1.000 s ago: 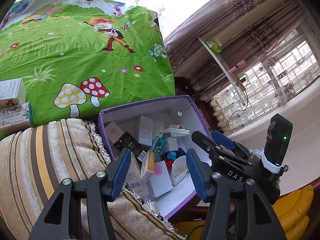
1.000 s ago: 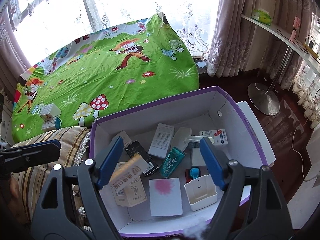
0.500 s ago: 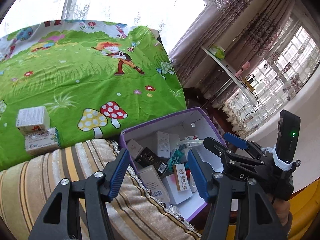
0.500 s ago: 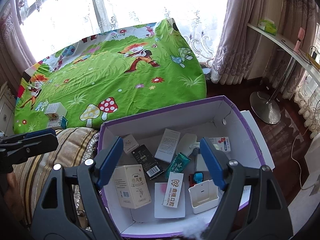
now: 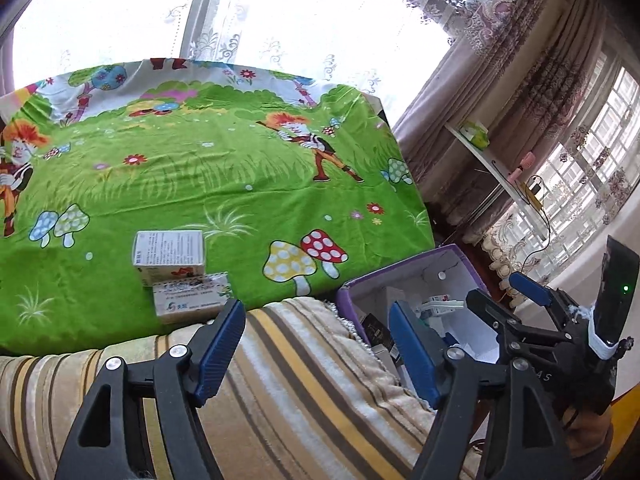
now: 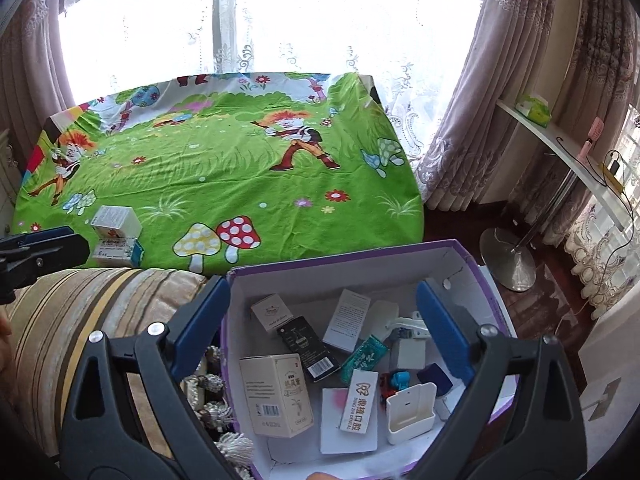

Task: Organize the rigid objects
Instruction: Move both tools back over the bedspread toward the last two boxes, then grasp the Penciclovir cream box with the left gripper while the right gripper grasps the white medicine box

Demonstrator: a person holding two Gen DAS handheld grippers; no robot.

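Note:
A purple-rimmed white storage box (image 6: 340,276) holds several cartons, among them a cream carton (image 6: 276,392) and a white dental carton (image 6: 360,404). My right gripper (image 6: 320,330) hangs above it, jaws opening, nothing between them. Two small white cartons, one upright (image 5: 168,254) and one flat (image 5: 192,298), lie on the green cartoon sheet (image 5: 224,176). My left gripper (image 5: 316,348) is over the striped cushion (image 5: 304,392), aimed between those cartons and the storage box (image 5: 384,280); its jaws are opening and hold nothing. The right gripper (image 5: 516,312) shows at the right of the left wrist view.
The left gripper's tip (image 6: 44,248) juts in at the left edge of the right wrist view, near the two cartons (image 6: 116,232). Curtains and a shelf (image 6: 560,140) stand to the right, with a lamp base (image 6: 508,260) on the dark floor.
Both grippers opened wider and lifted back from the storage box. Cartons that were between the jaws now lie in the box. The left view swung left, bringing the two cartons on the sheet closer.

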